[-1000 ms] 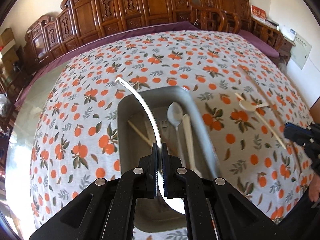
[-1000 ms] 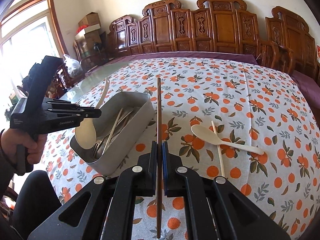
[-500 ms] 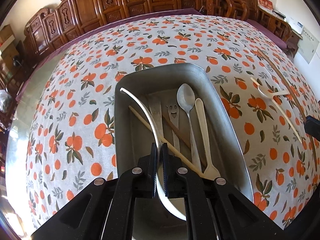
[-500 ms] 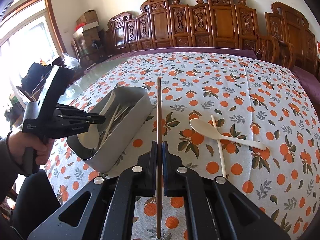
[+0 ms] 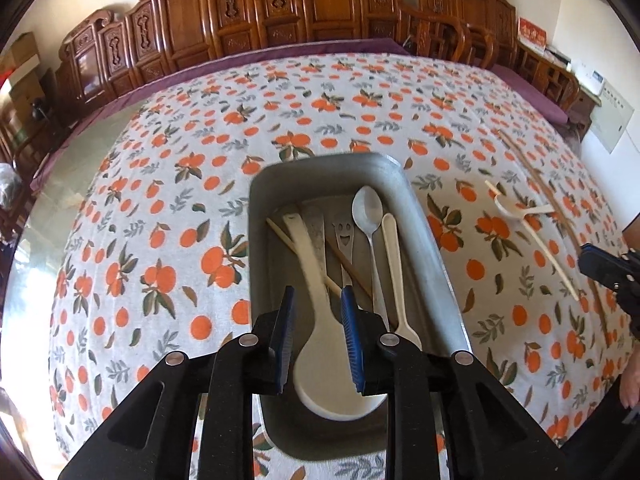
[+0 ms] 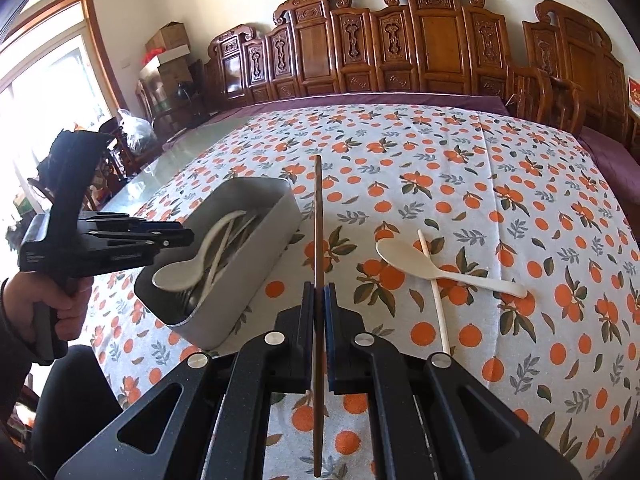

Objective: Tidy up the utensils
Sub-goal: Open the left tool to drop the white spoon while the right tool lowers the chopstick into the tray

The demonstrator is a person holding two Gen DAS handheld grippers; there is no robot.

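A moment ago the left gripper (image 5: pixel 316 322) pinched the big cream rice spoon (image 5: pixel 320 344); now its jaws are wide apart and the spoon lies loose in the metal tray (image 5: pixel 434 248), its bowl at 6 o'clock. The right gripper (image 6: pixel 319 320) has its jaws shut tight on a brown chopstick (image 6: pixel 318 216).

To do this well, I think the left gripper should lift straight up, so it does not bump the spoon. Then the chopstick can go in lengthwise, beside the metal spoon (image 5: pixel 367 210).

A cream spoon (image 6: pixel 432 266) and pale chopstick (image 6: pixel 434 292) wait on the counter (image 6: pixel 520 184) at 3 o'clock. I can read no writing.
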